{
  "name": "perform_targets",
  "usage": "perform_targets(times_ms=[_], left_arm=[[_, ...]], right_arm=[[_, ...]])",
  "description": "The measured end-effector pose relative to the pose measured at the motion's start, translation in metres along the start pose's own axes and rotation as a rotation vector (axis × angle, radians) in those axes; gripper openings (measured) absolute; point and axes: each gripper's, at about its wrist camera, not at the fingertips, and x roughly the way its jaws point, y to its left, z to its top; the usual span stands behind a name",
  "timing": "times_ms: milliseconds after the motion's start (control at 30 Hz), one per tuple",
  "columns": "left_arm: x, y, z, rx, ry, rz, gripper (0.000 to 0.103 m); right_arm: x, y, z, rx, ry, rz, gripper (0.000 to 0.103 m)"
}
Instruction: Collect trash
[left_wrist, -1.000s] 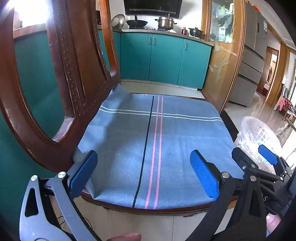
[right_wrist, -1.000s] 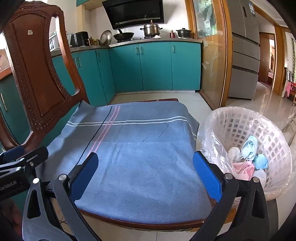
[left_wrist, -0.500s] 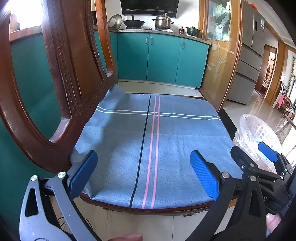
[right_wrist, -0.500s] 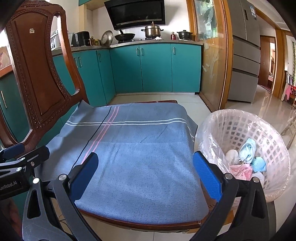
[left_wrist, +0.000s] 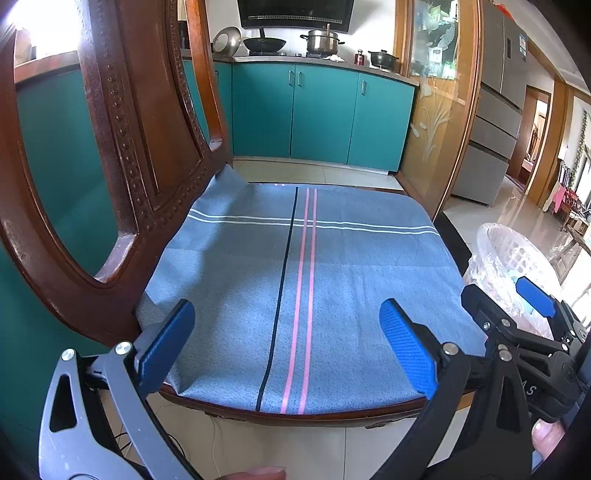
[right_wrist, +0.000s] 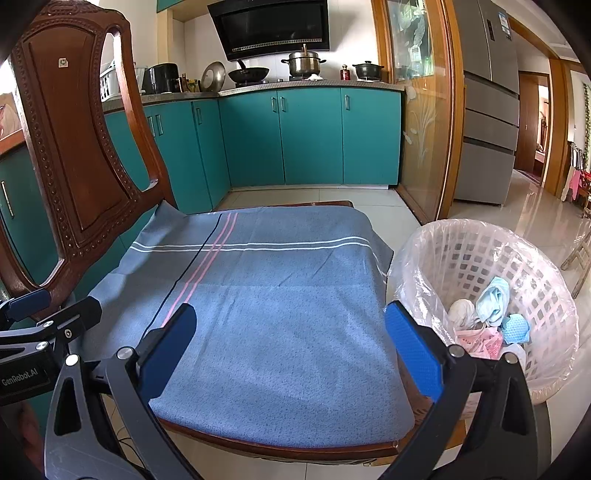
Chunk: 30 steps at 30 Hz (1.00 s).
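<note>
Trash (right_wrist: 487, 325) lies in the bottom of the white lattice basket (right_wrist: 546, 332) at the right of the right wrist frame: a pale blue crumpled piece, a whitish wad, a small blue one and pink scraps, all inside a clear plastic liner (right_wrist: 410, 266).

Going left to right in the left wrist frame, the carved back of the wooden chair (left_wrist: 122, 155) fills the upper left. The blue-grey striped cloth (left_wrist: 303, 288) covers the seat across the centre. The left tongs (left_wrist: 288, 343) hang over the near edge of the seat, blue pads spread wide with nothing between them. At the lower right the right tongs (left_wrist: 509, 299) show from the side, with the basket (left_wrist: 495, 243) just behind them; what lies inside it is hard to make out from this angle.

In the right wrist frame the left tongs (right_wrist: 44, 306) sit at the lower left edge beside the chair back (right_wrist: 74, 147). The cloth (right_wrist: 280, 317) is in the centre, and the right tongs (right_wrist: 288, 343) are held wide and empty over its near edge, the right pad close to the basket wall. Teal cabinets (right_wrist: 310, 136) run along the upper middle.
</note>
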Motion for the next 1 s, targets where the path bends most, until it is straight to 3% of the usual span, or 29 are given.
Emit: perform_targets(times_ms=[1000], left_arm=[[0.0010,-0.0011,-0.0015,0.004,0.007,-0.004,0.100]], right_arm=[[-0.0010,0.0001,-0.0010,-0.005,-0.001,-0.001,0.100]])
